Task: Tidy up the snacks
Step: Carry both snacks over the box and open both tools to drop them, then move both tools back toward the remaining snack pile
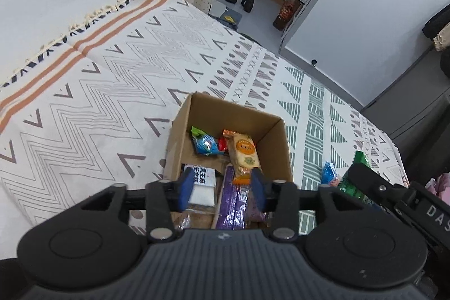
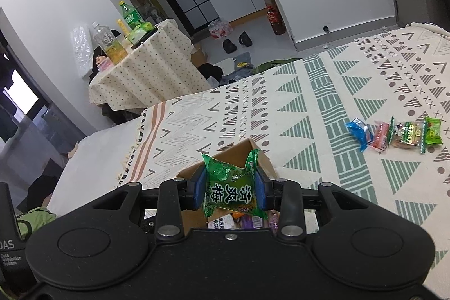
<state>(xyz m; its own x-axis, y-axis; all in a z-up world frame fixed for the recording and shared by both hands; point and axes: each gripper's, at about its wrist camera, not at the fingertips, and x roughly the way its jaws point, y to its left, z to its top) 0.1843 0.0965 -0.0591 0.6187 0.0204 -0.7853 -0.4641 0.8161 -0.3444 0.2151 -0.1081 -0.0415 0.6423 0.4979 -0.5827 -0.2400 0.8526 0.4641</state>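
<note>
Your right gripper (image 2: 230,194) is clamped on a green plum-candy packet (image 2: 230,187), its blue pads pressing both sides, and it hangs just over the near part of the cardboard box (image 2: 264,159). Your left gripper (image 1: 222,187) hovers above the same cardboard box (image 1: 281,139) with its blue fingers spread apart and nothing between them; the right pad sits close to an orange-and-cream cracker packet (image 1: 244,152), though you cannot tell whether they touch.

Inside the box lie the cracker packet, a blue packet (image 1: 206,144), a white packet with black lettering (image 1: 202,182) and a purple packet (image 1: 233,201). Bare cardboard floor shows near the far wall.

The box stands on a bed covered by a patterned blanket (image 2: 323,108). To the right of the box, well apart from it, a row of loose snacks (image 2: 393,135) lies on the blanket: blue, pink, clear-and-green, and green wrappers. Open blanket stretches left of the box up to a fringed, orange-striped edge (image 1: 84,27).

Beyond the bed stands a small table under a dotted cloth (image 2: 146,66), carrying bottles.
</note>
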